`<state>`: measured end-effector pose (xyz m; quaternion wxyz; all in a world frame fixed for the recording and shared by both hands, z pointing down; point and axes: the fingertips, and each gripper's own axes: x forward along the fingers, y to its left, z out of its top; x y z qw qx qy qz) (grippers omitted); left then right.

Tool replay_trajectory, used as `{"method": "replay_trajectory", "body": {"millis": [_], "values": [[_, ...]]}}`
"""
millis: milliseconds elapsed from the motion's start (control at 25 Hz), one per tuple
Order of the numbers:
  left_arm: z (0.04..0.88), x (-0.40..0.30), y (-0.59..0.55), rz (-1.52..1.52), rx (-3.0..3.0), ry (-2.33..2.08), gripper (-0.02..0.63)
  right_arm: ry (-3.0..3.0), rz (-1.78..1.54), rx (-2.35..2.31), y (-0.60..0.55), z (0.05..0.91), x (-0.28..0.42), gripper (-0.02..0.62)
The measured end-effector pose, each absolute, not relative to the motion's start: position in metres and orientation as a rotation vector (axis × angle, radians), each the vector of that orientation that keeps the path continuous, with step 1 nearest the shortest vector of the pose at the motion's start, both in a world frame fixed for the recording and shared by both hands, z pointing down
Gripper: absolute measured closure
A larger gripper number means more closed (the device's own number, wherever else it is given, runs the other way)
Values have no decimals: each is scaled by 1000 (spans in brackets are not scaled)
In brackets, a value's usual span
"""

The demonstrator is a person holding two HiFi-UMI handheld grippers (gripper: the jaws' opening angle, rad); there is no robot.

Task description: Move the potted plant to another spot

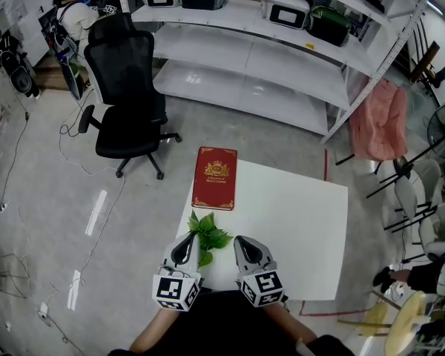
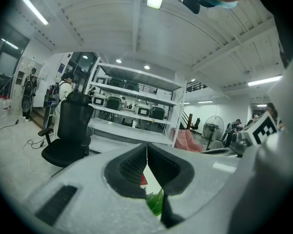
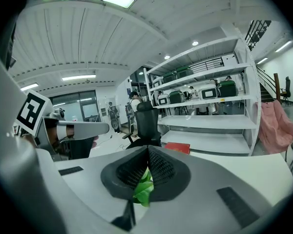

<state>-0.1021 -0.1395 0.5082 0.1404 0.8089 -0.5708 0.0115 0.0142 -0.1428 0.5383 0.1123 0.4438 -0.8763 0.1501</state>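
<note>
Plant [image 1: 208, 237] on table [image 1: 297, 221] front edge, book [image 1: 214, 177] behind it, chair [image 1: 130, 95] beyond table.

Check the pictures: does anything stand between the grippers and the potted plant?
Nothing visible does. The potted plant sits between the left gripper and the right gripper. The red book lies beyond it on the table.

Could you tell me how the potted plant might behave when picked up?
The potted plant shows thin broad leaves; gripped there, they would probably bend or tear. It sits near the table edge, so a push might tip it off.
</note>
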Motion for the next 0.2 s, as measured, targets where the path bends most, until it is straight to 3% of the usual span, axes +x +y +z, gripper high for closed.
{"method": "replay_trajectory", "body": {"millis": [200], "values": [[508, -101, -141, 37, 2338, -1643, 588, -2569, 446, 1301, -144, 540, 14, 583]]}}
